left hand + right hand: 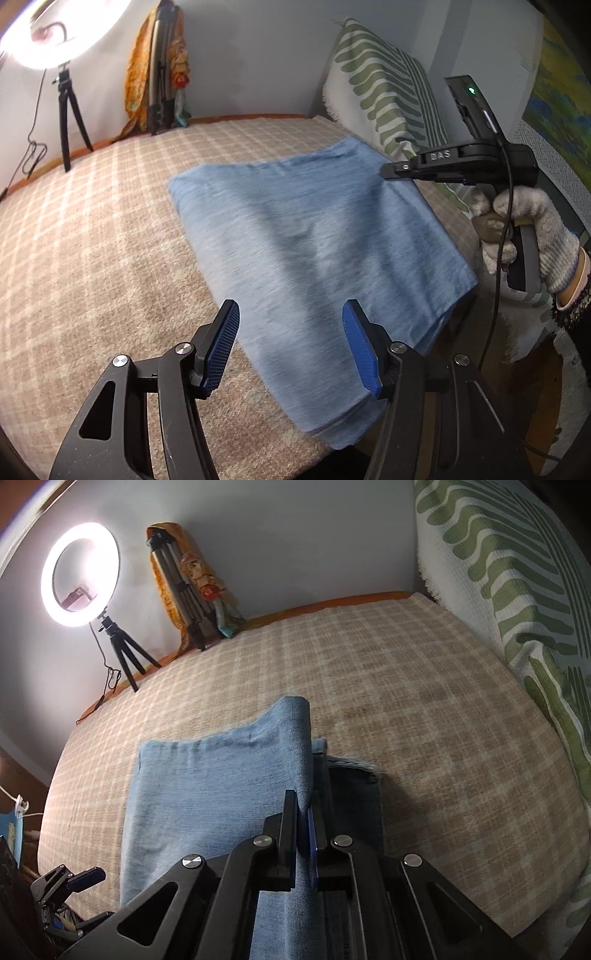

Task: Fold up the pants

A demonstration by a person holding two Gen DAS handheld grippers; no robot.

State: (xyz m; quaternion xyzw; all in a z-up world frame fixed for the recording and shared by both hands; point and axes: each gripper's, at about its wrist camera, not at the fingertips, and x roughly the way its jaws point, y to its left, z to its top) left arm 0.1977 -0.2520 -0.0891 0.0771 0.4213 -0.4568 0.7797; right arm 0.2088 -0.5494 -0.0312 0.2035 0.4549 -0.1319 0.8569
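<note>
Light blue pants (314, 240) lie folded in a thick rectangle on the checked bed cover (92, 258). My left gripper (291, 332) hovers over their near edge with its blue pads (225, 347) apart and nothing pinched between them. A gloved hand (532, 229) holds my right gripper (391, 172) at the pants' far right edge. In the right wrist view that right gripper (303, 805) is shut on a raised fold of the pants (207, 794), which stands up in a ridge ahead of the fingers. The left gripper (85, 878) shows at the lower left, beside the pants.
A lit ring light (79, 574) on a small tripod stands at the bed's far edge by the wall. Beside it is a second tripod draped in orange cloth (184, 590). A white and green patterned cushion (517, 590) borders the bed on the right.
</note>
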